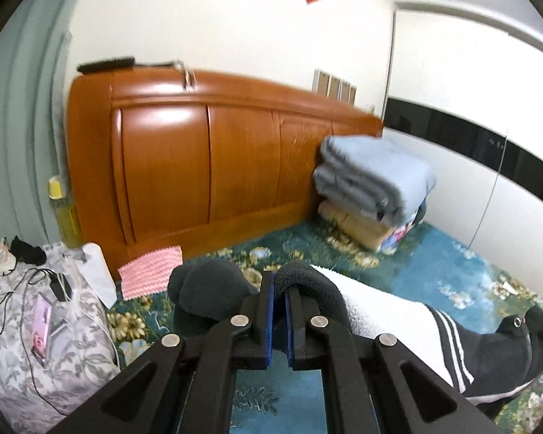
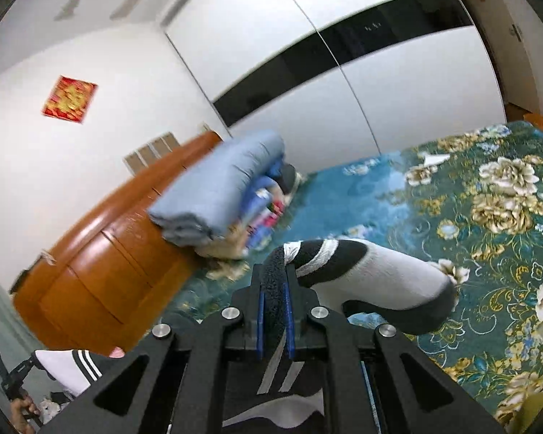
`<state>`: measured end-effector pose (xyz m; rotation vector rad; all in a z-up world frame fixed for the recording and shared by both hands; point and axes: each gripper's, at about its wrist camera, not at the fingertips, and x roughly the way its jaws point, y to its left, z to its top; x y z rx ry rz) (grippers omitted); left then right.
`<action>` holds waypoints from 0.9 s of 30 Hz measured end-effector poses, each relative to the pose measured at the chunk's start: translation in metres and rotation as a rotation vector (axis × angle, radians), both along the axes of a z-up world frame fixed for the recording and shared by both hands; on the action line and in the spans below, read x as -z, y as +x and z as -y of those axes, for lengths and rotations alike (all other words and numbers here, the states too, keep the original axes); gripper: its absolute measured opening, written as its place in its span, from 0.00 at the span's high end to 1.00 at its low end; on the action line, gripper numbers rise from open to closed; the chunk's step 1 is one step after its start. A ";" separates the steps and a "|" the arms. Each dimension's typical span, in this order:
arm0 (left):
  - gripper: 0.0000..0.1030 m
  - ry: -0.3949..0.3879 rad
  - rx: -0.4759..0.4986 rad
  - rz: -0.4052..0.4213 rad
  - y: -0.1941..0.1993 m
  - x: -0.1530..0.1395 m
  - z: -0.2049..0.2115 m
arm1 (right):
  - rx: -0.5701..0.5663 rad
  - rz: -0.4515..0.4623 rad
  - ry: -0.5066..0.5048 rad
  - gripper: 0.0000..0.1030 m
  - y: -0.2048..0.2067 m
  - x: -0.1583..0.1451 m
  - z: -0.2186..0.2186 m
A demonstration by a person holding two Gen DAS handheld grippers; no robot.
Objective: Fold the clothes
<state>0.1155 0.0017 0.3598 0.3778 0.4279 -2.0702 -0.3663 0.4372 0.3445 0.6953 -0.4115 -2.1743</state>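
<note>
A black and white fleece garment [image 1: 398, 318] with white stripes hangs stretched between my two grippers above the bed. My left gripper [image 1: 278, 289] is shut on a black edge of it, with a black part [image 1: 206, 289] drooping to the left. My right gripper [image 2: 274, 282] is shut on another black edge, and a white sleeve with a black cuff [image 2: 380, 282] curls out to the right. The garment's far end [image 2: 68, 365] and the left gripper show at the lower left of the right wrist view.
The bed has a teal floral cover [image 2: 470, 217] and an orange wooden headboard [image 1: 206, 166]. A stack of folded blue blankets [image 1: 373, 177] lies against the headboard. A pink cloth [image 1: 148, 275], a floral pillow [image 1: 36, 325] with a phone and cables lie left. White wardrobe doors [image 2: 362, 90] stand behind.
</note>
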 end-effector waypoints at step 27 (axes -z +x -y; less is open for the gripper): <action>0.95 0.187 -0.052 0.482 -0.164 0.183 0.141 | 0.016 0.342 0.313 0.92 -0.072 0.182 0.116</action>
